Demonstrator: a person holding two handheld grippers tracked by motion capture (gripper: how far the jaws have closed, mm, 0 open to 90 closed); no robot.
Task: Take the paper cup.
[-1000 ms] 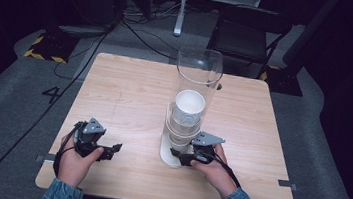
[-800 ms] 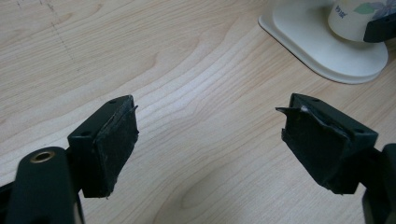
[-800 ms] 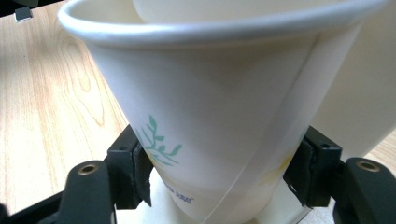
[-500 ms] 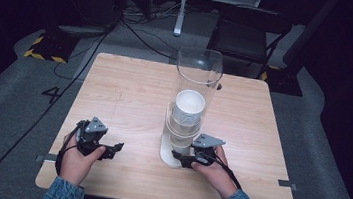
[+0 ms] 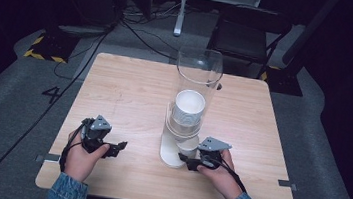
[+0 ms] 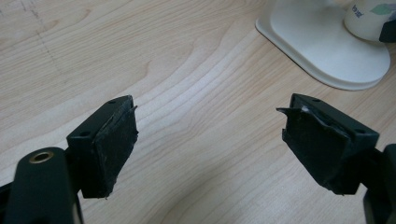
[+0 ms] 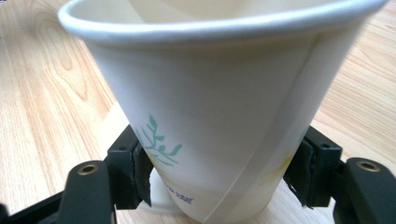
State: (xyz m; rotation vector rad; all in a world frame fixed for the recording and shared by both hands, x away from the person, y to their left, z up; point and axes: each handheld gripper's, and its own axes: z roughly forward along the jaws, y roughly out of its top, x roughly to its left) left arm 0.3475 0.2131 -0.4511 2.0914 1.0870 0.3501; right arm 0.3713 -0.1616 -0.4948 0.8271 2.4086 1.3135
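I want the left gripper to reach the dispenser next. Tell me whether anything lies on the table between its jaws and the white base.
Nothing visible does. In the left gripper view, the left gripper is open over bare wooden table, which runs unbroken to the dispenser's white base. The right gripper is at the base's other side, its jaws around the paper cup.
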